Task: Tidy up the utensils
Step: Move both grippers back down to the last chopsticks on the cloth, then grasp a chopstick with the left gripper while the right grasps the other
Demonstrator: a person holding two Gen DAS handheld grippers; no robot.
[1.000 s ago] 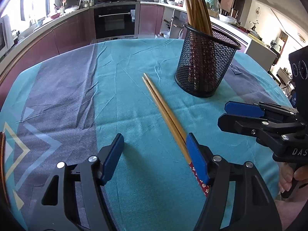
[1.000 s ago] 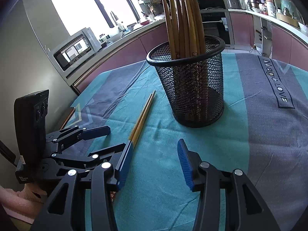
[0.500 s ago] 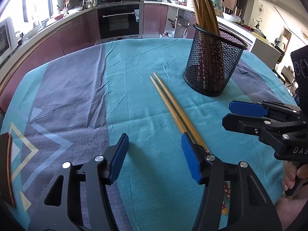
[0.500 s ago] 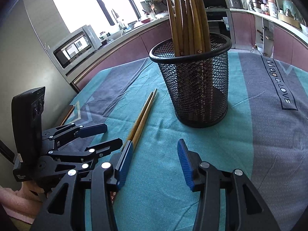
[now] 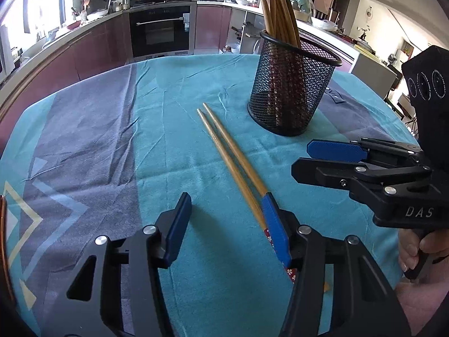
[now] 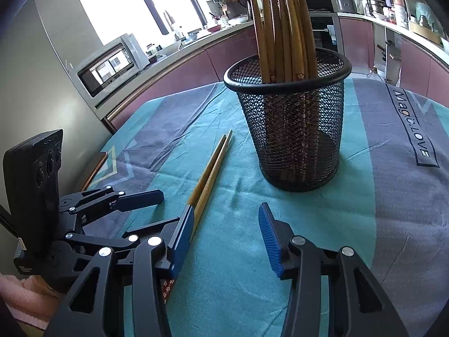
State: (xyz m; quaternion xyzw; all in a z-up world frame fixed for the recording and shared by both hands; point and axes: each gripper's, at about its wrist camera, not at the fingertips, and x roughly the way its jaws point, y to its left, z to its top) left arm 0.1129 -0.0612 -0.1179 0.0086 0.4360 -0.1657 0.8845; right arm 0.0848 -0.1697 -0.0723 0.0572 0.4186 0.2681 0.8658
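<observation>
Teal and grey cloth (image 5: 84, 129) covers the table, creased in places, with the words "Magic LOVE" printed on a grey band at the right in the right wrist view. Two wooden chopsticks (image 5: 230, 157) lie side by side on the teal part, touching along most of their length, their thin tips pointing toward the far side and their red flowered ends toward the near edge. A black mesh holder (image 5: 289, 90) stands upright just beyond and to the right of the tips, apart from them, with a bundle of chopsticks (image 6: 280, 28) of the same kind standing in it and leaning slightly.

The left gripper (image 5: 227, 230) sits low over the cloth with its jaws spread wide and nothing between them; its right blue pad (image 5: 276, 233) lies over the thick ends of the loose pair, though contact cannot be told. The right gripper (image 6: 227, 241) is likewise released and empty, its left pad (image 6: 182, 241) just beside the same pair. A kitchen counter with an oven (image 5: 160, 31) and a microwave (image 6: 109, 64) curves behind the table.
</observation>
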